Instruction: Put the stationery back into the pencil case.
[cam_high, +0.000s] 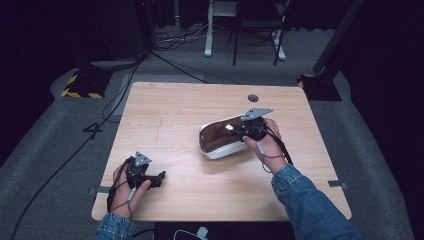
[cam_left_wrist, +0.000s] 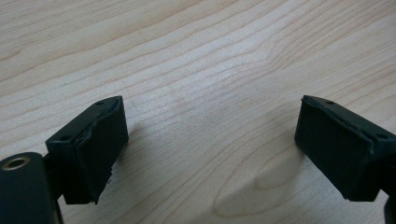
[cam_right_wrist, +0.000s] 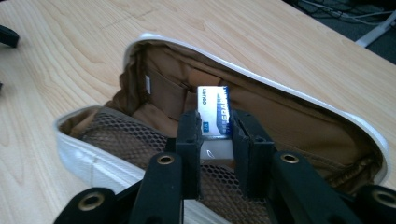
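A white pouch (cam_high: 220, 142) with a brown lining lies open near the middle of the wooden table (cam_high: 190, 107). My right gripper (cam_high: 239, 129) reaches into its mouth from the right. In the right gripper view the jaws are shut on a small blue and white eraser (cam_right_wrist: 214, 113), held upright inside the pouch (cam_right_wrist: 140, 44) over a mesh pocket (cam_right_wrist: 126, 135). My left gripper (cam_high: 159, 179) rests low at the table's front left, far from the pouch. In the left gripper view its jaws stand wide open over bare wood (cam_left_wrist: 210, 70), nothing between them.
A round cable hole (cam_high: 253, 98) sits in the table's far edge. Beyond the table, cables (cam_high: 175, 37) and white desk legs (cam_high: 209, 30) stand on grey carpet. Black stand bases with striped tape (cam_high: 82, 85) flank the far corners.
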